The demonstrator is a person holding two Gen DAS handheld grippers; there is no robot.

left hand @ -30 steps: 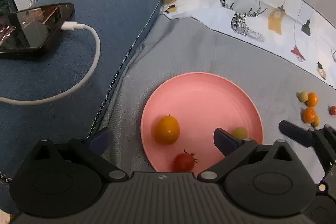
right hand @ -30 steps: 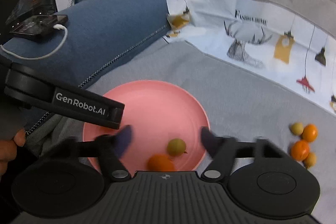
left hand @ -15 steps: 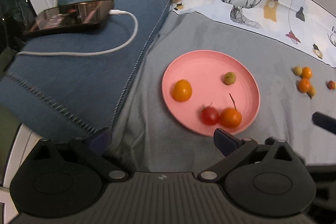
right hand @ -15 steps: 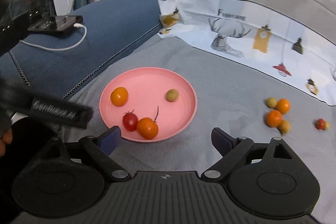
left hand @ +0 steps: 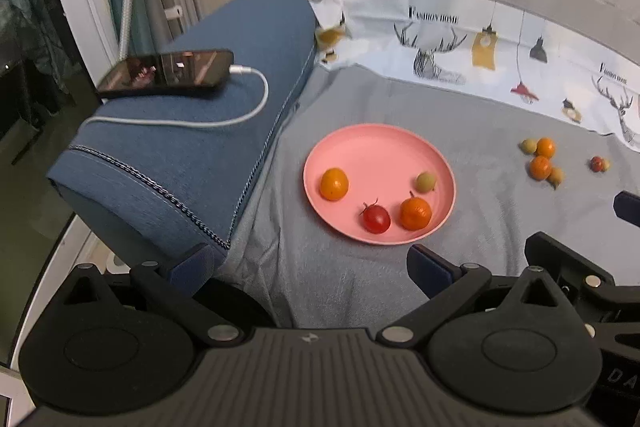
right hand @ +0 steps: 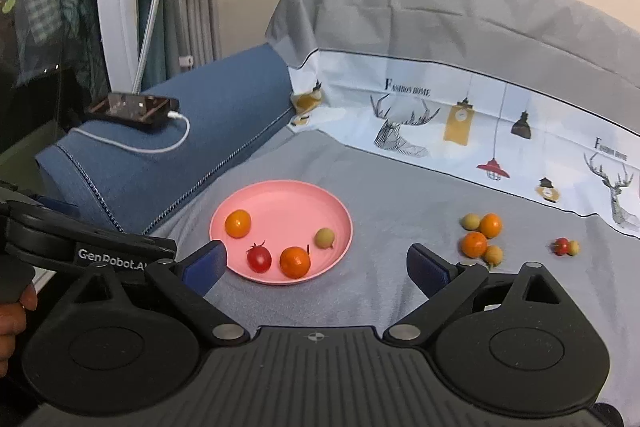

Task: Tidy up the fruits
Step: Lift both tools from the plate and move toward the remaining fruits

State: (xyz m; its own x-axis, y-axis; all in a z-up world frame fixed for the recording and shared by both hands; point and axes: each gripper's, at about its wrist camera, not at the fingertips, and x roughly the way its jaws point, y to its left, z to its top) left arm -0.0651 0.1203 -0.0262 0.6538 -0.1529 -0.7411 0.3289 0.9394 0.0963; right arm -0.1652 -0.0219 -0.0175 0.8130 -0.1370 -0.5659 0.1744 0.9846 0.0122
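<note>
A pink plate (left hand: 376, 143) (right hand: 280, 199) lies on the grey cloth. On it are an orange fruit (left hand: 334, 183) (right hand: 237, 223), a red tomato (left hand: 376, 219) (right hand: 259, 258), an orange with a stem (left hand: 416, 213) (right hand: 295, 261) and a small green fruit (left hand: 425, 182) (right hand: 324, 237). A cluster of small orange and yellow fruits (left hand: 541, 159) (right hand: 481, 235) and a red tomato with a yellow one (left hand: 599, 163) (right hand: 565, 247) lie on the cloth to the right. My left gripper (left hand: 310, 265) and right gripper (right hand: 316, 261) are open, empty, held back above the near side of the plate.
A blue cushion (left hand: 224, 131) (right hand: 192, 147) stands left of the plate with a phone (left hand: 168, 71) (right hand: 134, 108) and white cable (left hand: 224, 119) on it. A printed cloth (right hand: 460, 115) rises at the back. The left gripper's body (right hand: 88, 247) is at the left.
Both grippers have pulled back and up from the plate, so the whole plate shows. The orange with a stem now lies on the plate, out of the right gripper.
</note>
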